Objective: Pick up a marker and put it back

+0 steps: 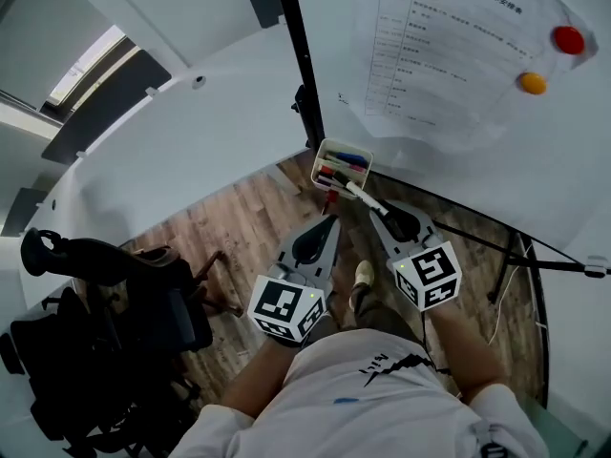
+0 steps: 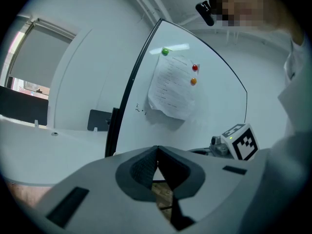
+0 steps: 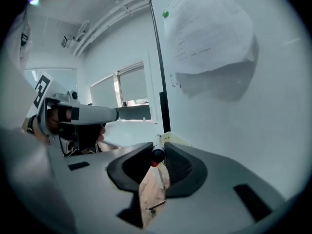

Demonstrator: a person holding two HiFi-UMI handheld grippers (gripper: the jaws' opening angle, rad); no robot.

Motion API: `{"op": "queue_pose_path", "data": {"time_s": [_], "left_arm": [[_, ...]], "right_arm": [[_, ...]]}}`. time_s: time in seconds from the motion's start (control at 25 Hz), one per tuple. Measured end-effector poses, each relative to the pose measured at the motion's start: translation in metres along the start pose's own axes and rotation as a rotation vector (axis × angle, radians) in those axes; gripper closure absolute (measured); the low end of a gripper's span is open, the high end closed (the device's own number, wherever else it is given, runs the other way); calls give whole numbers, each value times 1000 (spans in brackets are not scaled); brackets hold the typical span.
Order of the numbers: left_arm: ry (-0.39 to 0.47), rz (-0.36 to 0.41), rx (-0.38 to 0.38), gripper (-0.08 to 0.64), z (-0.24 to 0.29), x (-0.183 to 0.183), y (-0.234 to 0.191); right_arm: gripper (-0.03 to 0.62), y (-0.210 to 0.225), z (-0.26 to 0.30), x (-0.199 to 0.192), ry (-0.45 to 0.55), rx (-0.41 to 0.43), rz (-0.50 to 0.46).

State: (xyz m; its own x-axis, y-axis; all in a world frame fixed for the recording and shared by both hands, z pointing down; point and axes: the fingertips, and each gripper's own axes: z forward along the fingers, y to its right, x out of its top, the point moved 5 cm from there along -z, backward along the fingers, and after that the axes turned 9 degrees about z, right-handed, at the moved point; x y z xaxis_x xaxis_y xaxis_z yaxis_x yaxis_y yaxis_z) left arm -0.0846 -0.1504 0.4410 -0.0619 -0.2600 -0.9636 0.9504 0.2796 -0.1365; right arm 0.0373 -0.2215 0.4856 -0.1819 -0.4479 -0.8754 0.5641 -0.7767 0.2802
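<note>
Whiteboard (image 1: 573, 160) on the right, with a black frame edge (image 1: 301, 55) along its left side. Printed paper sheet (image 1: 439, 55) on the board, its lower part bulging off the surface. Red magnet (image 1: 568, 39) and orange magnet (image 1: 532, 83) at the sheet's right edge; green magnet (image 2: 165, 51) at another corner. Black stand bar (image 1: 535, 260) runs low across the board's foot. Wood-plank floor (image 1: 239, 227) below. Black office chair (image 1: 105, 322) to the left, well apart from the board. Window (image 1: 86, 65) far left. Small black box (image 2: 99, 120) on the white wall.
</note>
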Motion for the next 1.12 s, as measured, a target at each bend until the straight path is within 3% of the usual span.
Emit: {"op": "queue_pose_path", "data": {"time_s": [0.56, 1.12], "left_arm": [[79, 59, -118, 548, -64, 31, 11], [161, 97, -209, 548, -116, 61, 29]], "right_arm": [[511, -83, -68, 41, 198, -57, 9], [511, -139, -114, 58, 303, -89, -5]]}}
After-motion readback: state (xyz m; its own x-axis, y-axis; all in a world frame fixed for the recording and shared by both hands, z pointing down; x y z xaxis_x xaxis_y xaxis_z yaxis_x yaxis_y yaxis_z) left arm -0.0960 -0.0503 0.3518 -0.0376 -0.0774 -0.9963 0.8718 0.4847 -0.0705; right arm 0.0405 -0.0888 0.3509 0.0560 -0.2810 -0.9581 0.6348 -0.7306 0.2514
